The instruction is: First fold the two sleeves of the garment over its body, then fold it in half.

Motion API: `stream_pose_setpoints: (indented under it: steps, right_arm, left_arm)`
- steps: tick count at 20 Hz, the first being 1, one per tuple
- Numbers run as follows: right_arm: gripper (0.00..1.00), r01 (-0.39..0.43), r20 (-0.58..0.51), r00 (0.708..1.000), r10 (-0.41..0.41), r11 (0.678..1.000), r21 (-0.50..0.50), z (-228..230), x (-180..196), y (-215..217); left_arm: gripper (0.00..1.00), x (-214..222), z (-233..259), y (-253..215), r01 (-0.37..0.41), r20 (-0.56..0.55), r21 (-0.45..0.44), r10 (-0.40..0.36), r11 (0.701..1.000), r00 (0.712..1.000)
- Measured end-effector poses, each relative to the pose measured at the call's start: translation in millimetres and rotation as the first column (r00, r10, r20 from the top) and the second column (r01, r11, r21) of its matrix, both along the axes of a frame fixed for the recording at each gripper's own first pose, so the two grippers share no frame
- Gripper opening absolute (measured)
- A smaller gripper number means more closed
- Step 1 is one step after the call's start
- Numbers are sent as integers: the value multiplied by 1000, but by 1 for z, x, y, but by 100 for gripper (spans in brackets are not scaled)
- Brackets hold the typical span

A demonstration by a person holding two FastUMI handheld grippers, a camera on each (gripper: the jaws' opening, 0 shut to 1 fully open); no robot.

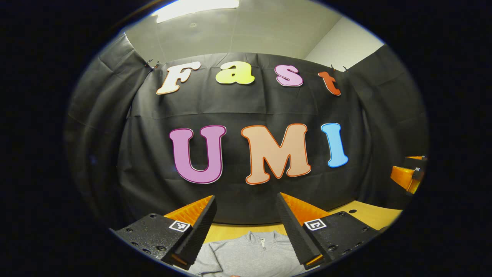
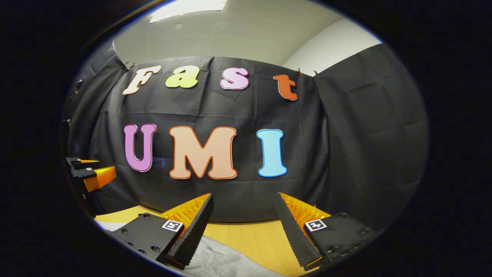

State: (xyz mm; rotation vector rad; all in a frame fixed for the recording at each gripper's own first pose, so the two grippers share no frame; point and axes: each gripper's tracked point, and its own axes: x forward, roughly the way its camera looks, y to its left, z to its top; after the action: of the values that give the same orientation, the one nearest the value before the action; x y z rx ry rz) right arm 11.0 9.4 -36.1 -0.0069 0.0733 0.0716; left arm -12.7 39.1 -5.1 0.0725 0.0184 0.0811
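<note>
We hold both grippers up and level, looking at the booth wall, with the work below us.

Left gripper (image 1: 246, 215): jaws spread wide, nothing between them. Under it lies the garment (image 1: 250, 254), a grey pullover with a short zip at the collar, flat on the wooden table (image 1: 369, 215), collar toward the wall. We see its neck and upper chest; the sleeves run out of the left gripper view.

Right gripper (image 2: 244, 213): also wide open and empty. In the right gripper view a grey edge of the garment (image 2: 219, 257) lies on the table (image 2: 253, 234) at lower left, under our left finger (most likely the sleeve or shoulder on that side, though we cannot tell which).

Each gripper also shows at the edge of the other's view, well apart from it.

Handling judgement: the cloth looks like soft knit, light, limp, with no stiffness. It should drape and sag when lifted, and drag on the wood rather than slide. No fragility; the risk is bunching or pinching two layers.

Where to take hold: we judge the cuff end of each sleeve best, pinched at the fabric edge, then carried low across the chest. For the half fold, both hem corners together, one per gripper.

Neither fold is begun.
</note>
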Motion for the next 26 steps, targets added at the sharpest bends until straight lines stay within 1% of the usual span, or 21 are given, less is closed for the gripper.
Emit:
stream_pose_setpoints:
  steps: [4,6,7,8,11,14,15,16,20,23,26]
  right_arm:
    - [99,-16,-21,1000,15,999,-44,-9,-7,-22]
    - [99,2,-29,1000,-4,998,-71,-12,-10,-42]
    - [99,10,-34,999,-13,997,-78,-13,-11,-52]
    - [99,17,-47,999,-21,996,-84,-18,-14,-61]
    - [99,39,-101,994,-51,992,-117,-34,-26,-90]
    - [99,37,-162,985,-64,986,-165,-54,-45,-113]
    - [96,39,-188,979,-74,983,-179,-64,-52,-123]
    - [99,45,-215,973,-85,981,-187,-73,-61,-132]
    - [99,79,-324,936,-136,980,-184,-113,-94,-165]
    - [100,73,-426,892,-152,978,-195,-153,-121,-180]
    - [99,55,-506,849,-151,978,-199,-182,-147,-188]
  left_arm:
    - [91,1,-1,-1,3,-2,1,-3,1000,1000]
    - [92,1,-4,-4,5,-13,4,-4,1000,1000]
    - [94,2,-4,-5,5,-16,5,-5,1000,1000]
    - [91,3,-4,-6,5,-16,4,-5,1000,1000]
    - [92,3,-2,-9,2,-12,0,-2,1000,1000]
    - [91,1,-5,-14,10,-21,-8,-11,1000,1000]
    - [91,1,-6,-14,9,-26,-6,-9,1000,1000]
    - [91,1,-9,-16,10,-32,-5,-10,1000,999]
    - [92,-2,-17,-33,25,-53,-11,-26,1000,998]
    - [92,-1,-22,-44,34,-65,-8,-35,999,997]
    - [92,-3,-27,-59,44,-79,-25,-46,999,996]
